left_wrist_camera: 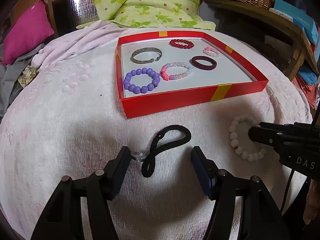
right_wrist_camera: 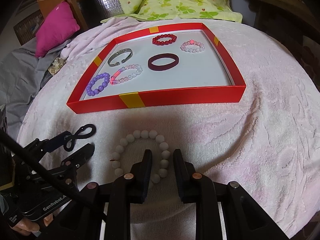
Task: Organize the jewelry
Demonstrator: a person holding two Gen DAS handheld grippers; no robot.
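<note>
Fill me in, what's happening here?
A person with two handheld grippers is sorting jewelry into a red tray that already holds six bracelets. The open left gripper straddles a black cord on the towel; the right gripper has its fingers either side of a white bead bracelet, not yet closed.

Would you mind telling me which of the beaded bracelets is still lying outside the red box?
The white beaded bracelet, on the pink towel before the red box; the purple, red and pinkish ones lie inside.
</note>
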